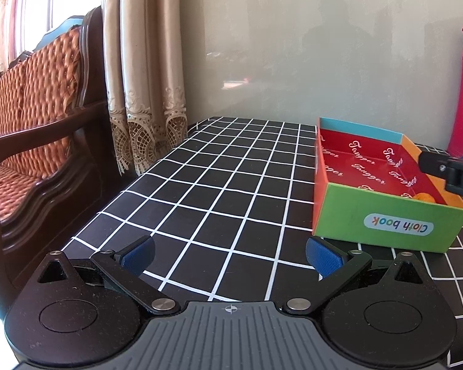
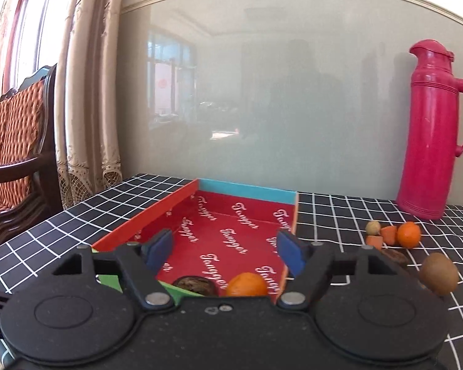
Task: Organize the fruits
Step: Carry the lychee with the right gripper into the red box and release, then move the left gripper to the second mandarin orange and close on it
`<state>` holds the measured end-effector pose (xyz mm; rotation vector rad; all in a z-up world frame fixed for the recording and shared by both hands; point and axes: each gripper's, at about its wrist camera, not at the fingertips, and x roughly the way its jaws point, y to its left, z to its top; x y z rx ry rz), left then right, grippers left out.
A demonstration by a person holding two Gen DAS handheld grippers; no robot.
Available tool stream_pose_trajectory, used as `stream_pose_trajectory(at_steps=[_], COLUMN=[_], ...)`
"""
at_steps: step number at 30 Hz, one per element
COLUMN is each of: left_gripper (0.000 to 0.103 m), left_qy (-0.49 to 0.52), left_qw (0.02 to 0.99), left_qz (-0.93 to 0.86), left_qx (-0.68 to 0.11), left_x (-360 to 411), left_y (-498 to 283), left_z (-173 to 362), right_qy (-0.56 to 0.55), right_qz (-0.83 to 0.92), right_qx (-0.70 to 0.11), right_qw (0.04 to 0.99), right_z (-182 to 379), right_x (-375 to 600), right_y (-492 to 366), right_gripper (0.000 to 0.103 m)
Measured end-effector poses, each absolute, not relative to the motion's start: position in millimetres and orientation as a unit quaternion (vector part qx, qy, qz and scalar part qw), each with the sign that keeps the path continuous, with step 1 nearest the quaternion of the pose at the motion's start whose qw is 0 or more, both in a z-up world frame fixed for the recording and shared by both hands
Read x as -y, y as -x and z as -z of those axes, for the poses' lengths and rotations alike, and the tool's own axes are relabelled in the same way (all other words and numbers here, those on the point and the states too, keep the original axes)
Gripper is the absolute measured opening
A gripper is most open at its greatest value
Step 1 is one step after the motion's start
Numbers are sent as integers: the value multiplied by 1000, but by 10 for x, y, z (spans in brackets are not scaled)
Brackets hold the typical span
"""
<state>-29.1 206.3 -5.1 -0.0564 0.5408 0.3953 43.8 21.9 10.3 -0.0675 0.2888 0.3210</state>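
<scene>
Where box (image 2: pixel 182 206) rims end, R gripper (image 2: pixel 225 248) agape — L gripper (image 1: pixel 230 254) too

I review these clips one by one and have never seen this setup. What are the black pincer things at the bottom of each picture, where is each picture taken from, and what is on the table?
There is no robot here: a person holds a two-finger gripper in each hand, and each gripper carries a wide-angle camera that looks forward along its fingers. One picture is the left gripper's view, the other the right gripper's view. The blue pieces are the finger pads. Both grippers are open and hold nothing.

On the checked tablecloth stands a shallow cardboard box with a red lining. Inside it, near the front, lie an orange and a dark brown item I cannot identify. To the right, outside the box, lie a kiwi, another orange, some small orange pieces and a small round pale fruit. A pink thermos stands behind them.
</scene>
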Motion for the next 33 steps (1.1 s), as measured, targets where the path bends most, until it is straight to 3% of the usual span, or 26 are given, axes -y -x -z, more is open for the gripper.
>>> stream_pose_trajectory(at_steps=[15,33], left_gripper=[103,103], left_qy=[32,-14], left_qw=[963,976], left_qz=[-126,-20], left_qx=[-236,-217], left_x=[-1541,-433], left_y=[152,-141], left_z=[-105,-151], right_qy=[23,-37], right_qz=[-51,75], right_qx=[-150,-160], right_qw=[987,984], right_z=[-193,-151], right_x=[923,2197], right_y=[-454,-332], right_gripper=[85,86])
